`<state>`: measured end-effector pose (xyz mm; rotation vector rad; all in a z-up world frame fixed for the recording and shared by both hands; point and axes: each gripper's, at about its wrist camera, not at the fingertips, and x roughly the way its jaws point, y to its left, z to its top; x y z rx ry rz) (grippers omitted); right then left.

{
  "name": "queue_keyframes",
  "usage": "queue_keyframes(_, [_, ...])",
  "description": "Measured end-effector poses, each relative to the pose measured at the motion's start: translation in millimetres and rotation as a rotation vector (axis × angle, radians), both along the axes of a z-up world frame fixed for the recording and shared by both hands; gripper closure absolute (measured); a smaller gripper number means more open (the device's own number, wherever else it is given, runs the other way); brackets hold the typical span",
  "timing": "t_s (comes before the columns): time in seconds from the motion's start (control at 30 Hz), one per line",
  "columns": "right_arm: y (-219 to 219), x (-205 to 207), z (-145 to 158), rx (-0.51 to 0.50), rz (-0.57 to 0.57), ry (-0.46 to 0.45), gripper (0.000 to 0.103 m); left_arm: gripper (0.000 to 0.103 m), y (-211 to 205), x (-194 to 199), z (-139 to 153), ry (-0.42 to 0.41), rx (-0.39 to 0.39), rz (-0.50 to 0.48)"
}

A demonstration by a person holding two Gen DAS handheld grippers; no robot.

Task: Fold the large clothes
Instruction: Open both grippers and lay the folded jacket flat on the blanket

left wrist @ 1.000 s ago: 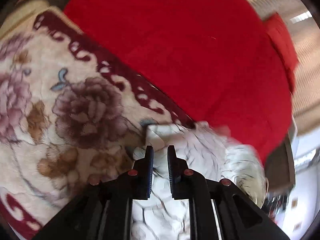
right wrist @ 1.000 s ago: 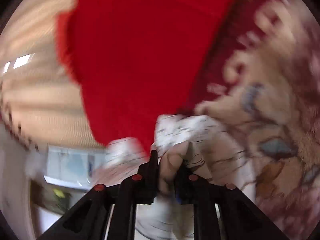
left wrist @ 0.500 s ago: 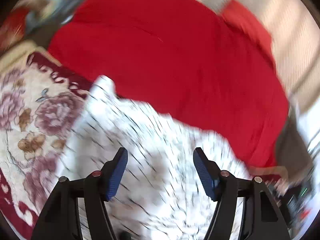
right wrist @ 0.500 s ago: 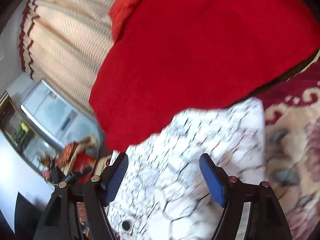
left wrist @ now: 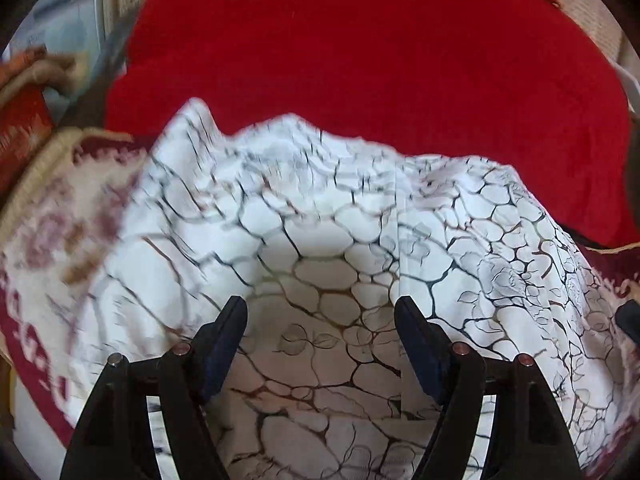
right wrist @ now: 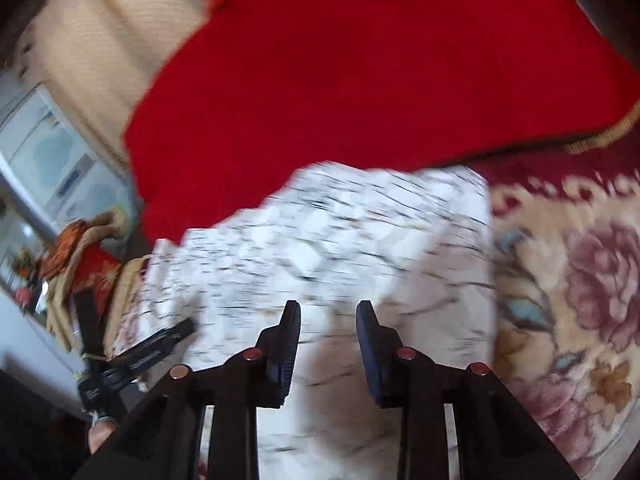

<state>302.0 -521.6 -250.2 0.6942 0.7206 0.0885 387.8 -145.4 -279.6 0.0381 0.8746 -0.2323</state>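
Observation:
A white garment with a black cracked-line print [left wrist: 320, 240] lies spread and rumpled on a floral blanket [left wrist: 60, 232]. It also shows, blurred, in the right wrist view [right wrist: 340, 248]. My left gripper [left wrist: 320, 312] is open and empty just above the cloth. My right gripper [right wrist: 328, 316] is open, jaws narrower apart, empty, above the garment's right part. The left gripper's body [right wrist: 132, 356] shows at the left of the right wrist view.
A red blanket [left wrist: 380, 60] covers the surface beyond the garment and shows in the right wrist view [right wrist: 380, 72]. The floral blanket [right wrist: 572, 280] runs to the right. Cream curtains [right wrist: 100, 40], a window and folded orange and red cloths [right wrist: 80, 252] stand at the left.
Both grippers were shut on the bunched garment a second ago. They opened and let it go; it now lies spread out. Both grippers have drawn back over it.

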Motion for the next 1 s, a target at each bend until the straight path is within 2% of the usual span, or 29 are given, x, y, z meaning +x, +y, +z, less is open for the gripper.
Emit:
queue_keyframes(0.1, [22.3, 1.1, 13.2, -0.038, 0.052, -0.03, 0.071, 0.026, 3.5, -15.1, 15.1, -0.102, 0.025, 0.0])
queue_keyframes(0.2, [41.8, 8.0, -6.7, -0.058, 0.085, 0.066, 0.071, 0.026, 8.0, -27.9, 32.8, -0.179, 0.026, 0.01])
queue_keyframes(0.27, [55.4, 16.4, -23.0, -0.123, 0.085, 0.137, 0.071, 0.026, 10.6, -39.4, 42.4, -0.22, 0.04, 0.024])
queue_keyframes(0.33, [60.1, 16.3, -15.6, -0.163, 0.077, 0.131, 0.071, 0.026, 12.7, -39.4, 48.4, -0.253, 0.045, 0.036])
queue_keyframes(0.43, [58.7, 18.7, 5.7, -0.151, 0.064, 0.075, 0.07, 0.026, 16.1, -36.6, 51.3, -0.274, 0.045, 0.049])
queue_keyframes(0.57, [58.7, 35.6, 27.3, -0.21, 0.019, 0.033, 0.07, 0.026, 20.6, -35.3, 50.8, -0.275, 0.051, 0.059])
queue_keyframes(0.63, [56.7, 55.3, 21.0, -0.2, -0.02, 0.051, 0.07, 0.026, 21.5, -32.8, 49.4, -0.278, 0.058, 0.066])
queue_keyframes(0.7, [46.1, 72.2, 2.8, -0.156, -0.058, 0.127, 0.066, 0.026, 24.4, -34.9, 50.9, -0.29, 0.065, 0.075])
queue_keyframes(0.77, [39.1, 89.4, -30.3, -0.096, -0.047, 0.242, 0.062, 0.026, 27.3, -36.4, 53.1, -0.303, 0.069, 0.081])
queue_keyframes(0.83, [37.2, 89.3, -35.9, -0.086, -0.061, 0.223, 0.062, 0.026, 31.8, -39.3, 57.4, -0.322, 0.065, 0.093])
queue_keyframes(0.9, [41.6, 88.0, -26.4, -0.107, -0.046, 0.21, 0.052, 0.026, 36.2, -41.5, 62.0, -0.334, 0.062, 0.106])
queue_keyframes(1.0, [49.9, 75.6, -12.2, -0.13, -0.04, 0.149, 0.051, 0.026, 43.2, -46.2, 69.8, -0.349, 0.049, 0.125])
